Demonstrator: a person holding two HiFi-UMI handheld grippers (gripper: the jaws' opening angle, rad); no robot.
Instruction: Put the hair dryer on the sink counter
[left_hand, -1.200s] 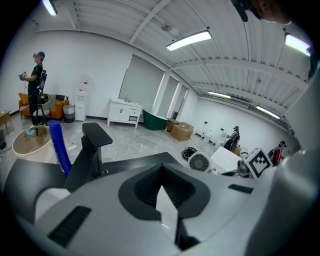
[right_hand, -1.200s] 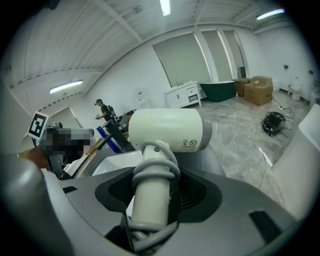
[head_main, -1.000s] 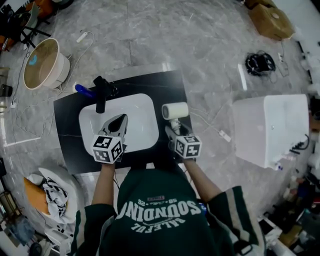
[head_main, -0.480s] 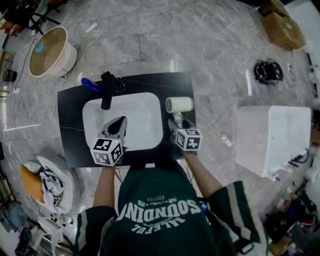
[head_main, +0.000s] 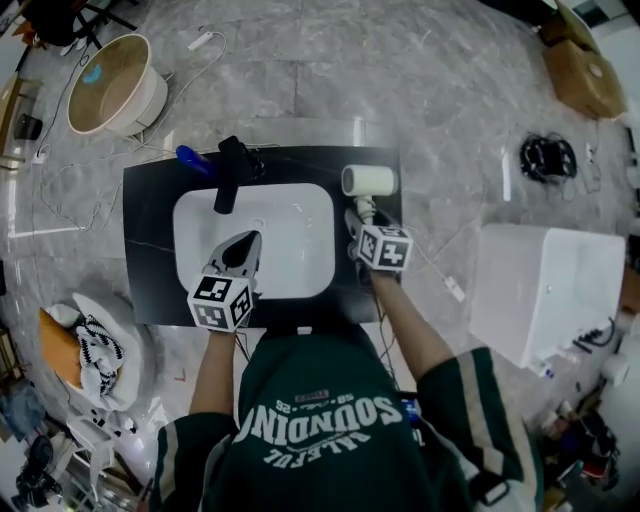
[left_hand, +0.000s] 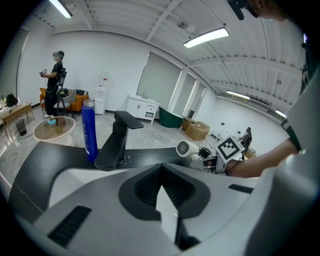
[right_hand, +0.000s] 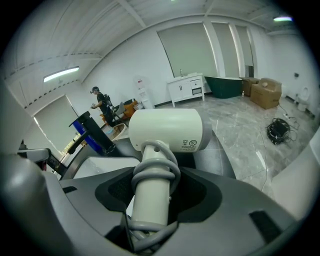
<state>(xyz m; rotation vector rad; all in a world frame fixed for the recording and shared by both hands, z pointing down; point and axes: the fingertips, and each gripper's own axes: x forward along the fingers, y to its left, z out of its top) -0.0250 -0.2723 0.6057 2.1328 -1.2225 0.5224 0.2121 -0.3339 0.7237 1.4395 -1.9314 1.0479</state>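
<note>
My right gripper (head_main: 363, 218) is shut on the handle of the white hair dryer (head_main: 368, 181), whose barrel lies over the black sink counter (head_main: 150, 250) on its right strip, beside the white basin (head_main: 290, 230). In the right gripper view the cord is wound round the handle (right_hand: 150, 200) between my jaws, and the barrel (right_hand: 167, 131) points left. I cannot tell whether the dryer touches the counter. My left gripper (head_main: 242, 250) hovers over the basin, shut and empty; its jaws (left_hand: 161, 192) meet in its own view, where the dryer (left_hand: 185, 148) shows at the right.
A black faucet (head_main: 228, 175) and a blue bottle (head_main: 193, 160) stand at the counter's back left. On the floor are a round tub (head_main: 112, 85), a white box (head_main: 550, 290) to the right, a coil of black cable (head_main: 548, 157) and a cardboard box (head_main: 585, 75).
My right gripper has carried the hair dryer away from me, toward the back of the counter's right strip. The left gripper has stayed over the basin.
</note>
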